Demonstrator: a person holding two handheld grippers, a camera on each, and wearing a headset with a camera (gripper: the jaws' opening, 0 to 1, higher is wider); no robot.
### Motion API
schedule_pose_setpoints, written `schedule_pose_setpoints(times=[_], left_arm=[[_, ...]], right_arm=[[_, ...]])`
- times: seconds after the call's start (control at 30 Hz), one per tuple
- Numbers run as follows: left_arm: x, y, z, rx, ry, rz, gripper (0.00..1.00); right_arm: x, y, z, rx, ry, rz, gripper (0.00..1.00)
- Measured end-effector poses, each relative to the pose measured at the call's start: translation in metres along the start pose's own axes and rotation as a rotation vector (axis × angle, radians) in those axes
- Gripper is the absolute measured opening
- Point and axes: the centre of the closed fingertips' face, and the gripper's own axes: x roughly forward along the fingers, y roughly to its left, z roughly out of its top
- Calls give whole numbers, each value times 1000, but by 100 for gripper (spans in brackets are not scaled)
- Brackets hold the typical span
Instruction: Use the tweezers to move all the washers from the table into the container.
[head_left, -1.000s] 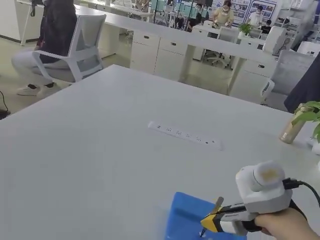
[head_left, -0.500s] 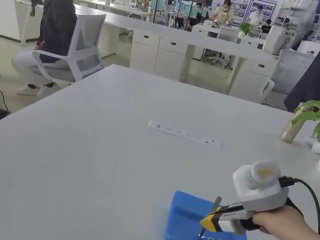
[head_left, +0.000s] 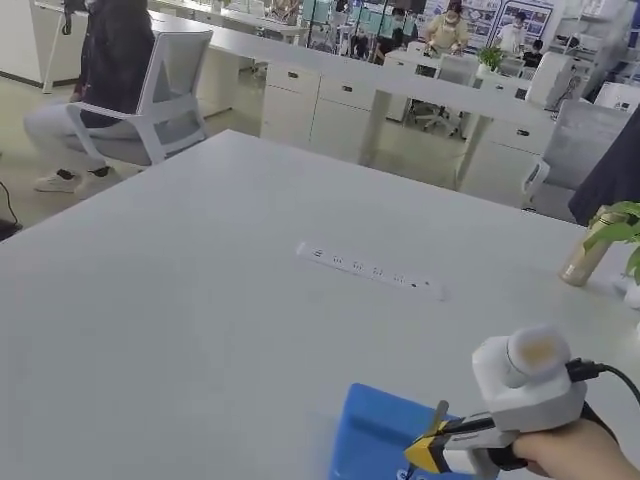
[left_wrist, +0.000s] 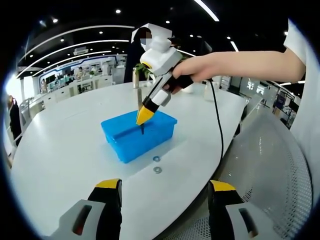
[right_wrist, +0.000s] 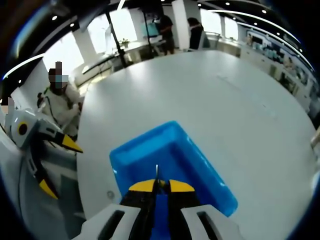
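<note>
We see the right gripper (left_wrist: 142, 119) above the blue container (left_wrist: 125, 139), its yellow jaws pressed together on the tweezers (left_wrist: 142, 129). The thin tip of the tweezers points down into the container's open top. In the right gripper view the tip stands just ahead of the closed jaws, over the container's floor; we cannot tell whether it carries a washer. The left gripper (left_wrist: 165, 196) sits low by the edge of the white table (left_wrist: 60, 150), well apart from the container, with its jaws spread wide. Two washers (left_wrist: 156, 159) lie on the table just beside the container's near wall, close together but not touching.
</note>
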Motion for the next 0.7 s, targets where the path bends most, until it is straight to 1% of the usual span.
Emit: schedule_pose_setpoints(times=[0.23, 0.4, 0.53, 0.57, 0.7], left_arm=[[0, -1, -1, 2, 3, -6, 70], [0, -2, -2, 4, 9, -10, 69], [0, -1, -2, 4, 9, -10, 69], [0, -1, -2, 5, 10, -9, 69], [0, -1, -2, 6, 11, -10, 69]], right_arm=[[-9, -1, -5, 14, -15, -12, 4], [-15, 1, -3, 22, -36, -20, 4], [-20, 9, 3, 12, -64, -19, 4], [-21, 13, 6, 3, -74, -19, 4], [-26, 22, 14, -25, -97, -21, 4]])
